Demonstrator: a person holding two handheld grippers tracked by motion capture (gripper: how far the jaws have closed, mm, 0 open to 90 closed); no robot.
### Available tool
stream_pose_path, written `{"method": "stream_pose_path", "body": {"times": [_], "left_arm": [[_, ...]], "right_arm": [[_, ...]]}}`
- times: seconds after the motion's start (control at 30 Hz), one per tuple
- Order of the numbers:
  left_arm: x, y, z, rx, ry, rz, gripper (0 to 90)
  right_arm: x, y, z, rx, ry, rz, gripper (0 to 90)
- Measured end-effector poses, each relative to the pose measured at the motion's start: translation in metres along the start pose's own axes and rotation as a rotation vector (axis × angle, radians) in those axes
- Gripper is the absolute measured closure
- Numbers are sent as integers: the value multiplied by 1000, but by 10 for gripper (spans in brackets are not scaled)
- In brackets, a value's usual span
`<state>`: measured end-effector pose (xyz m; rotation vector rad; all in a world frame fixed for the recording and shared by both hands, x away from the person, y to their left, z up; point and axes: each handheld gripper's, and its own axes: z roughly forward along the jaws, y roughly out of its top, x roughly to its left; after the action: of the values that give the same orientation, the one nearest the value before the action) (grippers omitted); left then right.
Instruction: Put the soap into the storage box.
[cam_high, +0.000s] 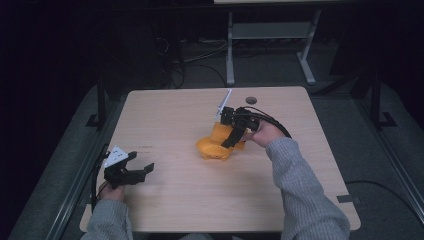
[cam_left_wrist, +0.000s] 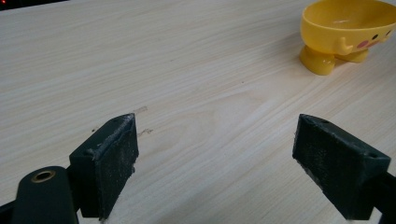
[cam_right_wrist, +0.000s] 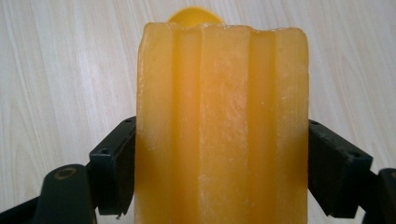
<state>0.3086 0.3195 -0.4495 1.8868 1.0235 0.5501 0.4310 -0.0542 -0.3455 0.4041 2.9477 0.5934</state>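
Orange ridged block (cam_right_wrist: 222, 126) is clamped in the right gripper (cam_right_wrist: 222, 163), bowl (cam_high: 216, 149) at its 7 o'clock; release is best delayed until centred; left gripper (cam_left_wrist: 215, 163) is held apart

I find no readable text, label, brand or number anywhere here. The nearest thing to a sign is the painted face, dark eye dots and pink cheek, on the yellow footed plastic bowl (cam_left_wrist: 345, 32).
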Motion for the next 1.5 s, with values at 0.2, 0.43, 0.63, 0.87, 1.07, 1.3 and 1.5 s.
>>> {"method": "stream_pose_path", "body": {"times": [0.2, 0.43, 0.63, 0.87, 1.07, 1.3, 1.5], "left_arm": [[0, 0, 0, 3, 0, 2, 138], [0, 0, -1, 1, 0, 3, 138], [0, 0, -1, -4, 1, -5, 138], [1, 0, -1, -2, 0, -1, 138], [1, 0, -1, -6, 2, -7, 138], [1, 1, -1, -7, 0, -7, 138], [1, 1, -1, -6, 0, -5, 138]], "right_arm": [[-1, 4, -1, -9, 3, -6, 213], [0, 14, 1, 4, -1, -27, 213], [1, 18, 6, 9, 10, -40, 212], [0, 19, 15, 20, 22, -40, 213], [0, 20, 23, 27, 30, -39, 213], [-1, 21, 29, 31, 42, -42, 213], [-1, 23, 35, 38, 54, -40, 212]]}}
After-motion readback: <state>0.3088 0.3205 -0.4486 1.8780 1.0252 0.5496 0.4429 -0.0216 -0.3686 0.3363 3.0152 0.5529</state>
